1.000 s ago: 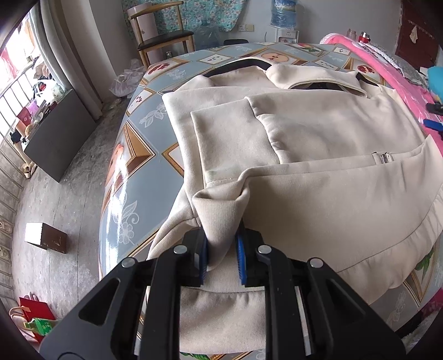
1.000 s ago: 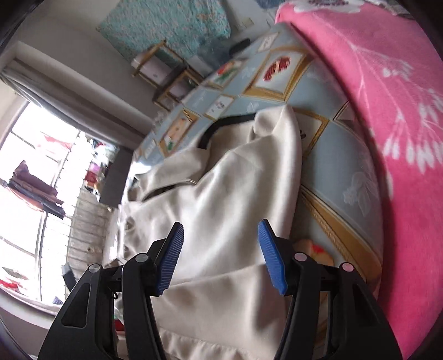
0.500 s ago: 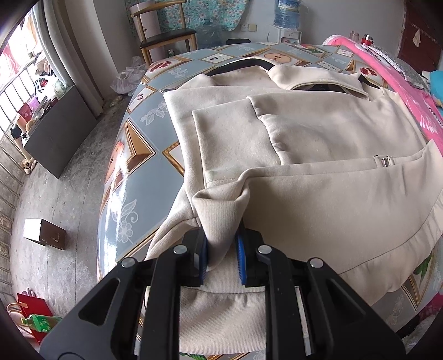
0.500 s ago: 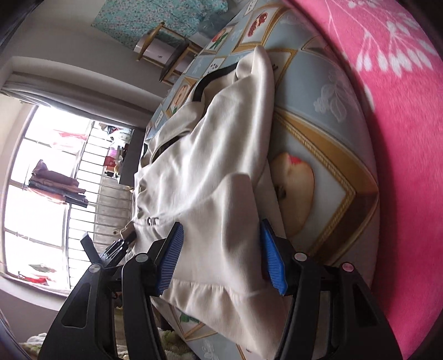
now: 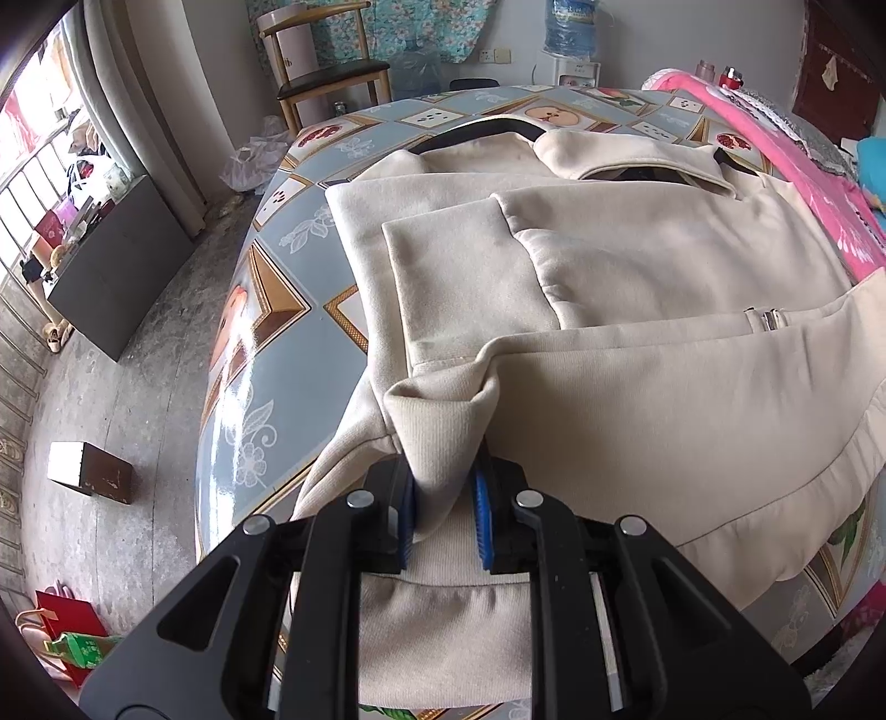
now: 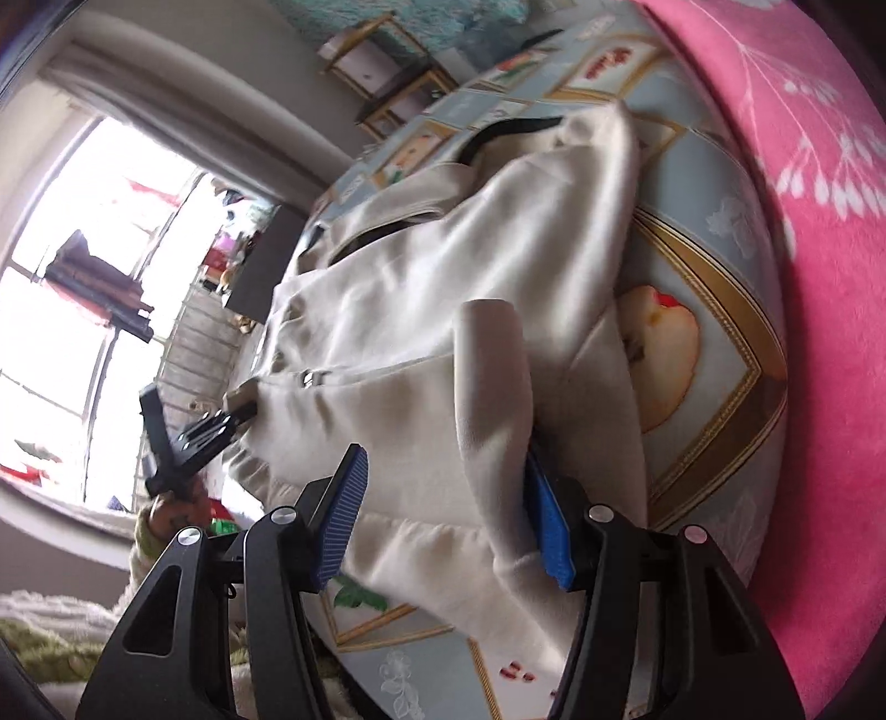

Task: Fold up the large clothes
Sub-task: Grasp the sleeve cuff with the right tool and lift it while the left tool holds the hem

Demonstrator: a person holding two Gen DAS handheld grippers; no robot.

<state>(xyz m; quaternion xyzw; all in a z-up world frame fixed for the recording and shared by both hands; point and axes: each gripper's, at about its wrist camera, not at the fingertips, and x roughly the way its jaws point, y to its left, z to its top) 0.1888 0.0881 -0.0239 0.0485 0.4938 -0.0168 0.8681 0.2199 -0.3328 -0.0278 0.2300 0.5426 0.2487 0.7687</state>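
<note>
Lying across the patterned counter (image 5: 288, 310) and filling the frame's centre, the beige jacket (image 5: 637, 310) has its ribbed cuff (image 5: 437, 432) clamped in the left gripper (image 5: 443, 515); the right gripper (image 6: 443, 515), lower centre, keeps its jaws apart around a sleeve (image 6: 493, 387).

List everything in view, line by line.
jacket: one, cream, spread on the table
table: one, blue-and-gold patterned cloth
blanket: one, pink, along the table's far side
chair: one, wood with dark seat, by the wall
water bottle: one, blue, on a dispenser
box: one, brown, on the floor
cabinet: one, dark, by the window
left gripper: black, blue pads, clamped on the jacket's ribbed hem
right gripper: black, blue pads, open over a fold
</note>
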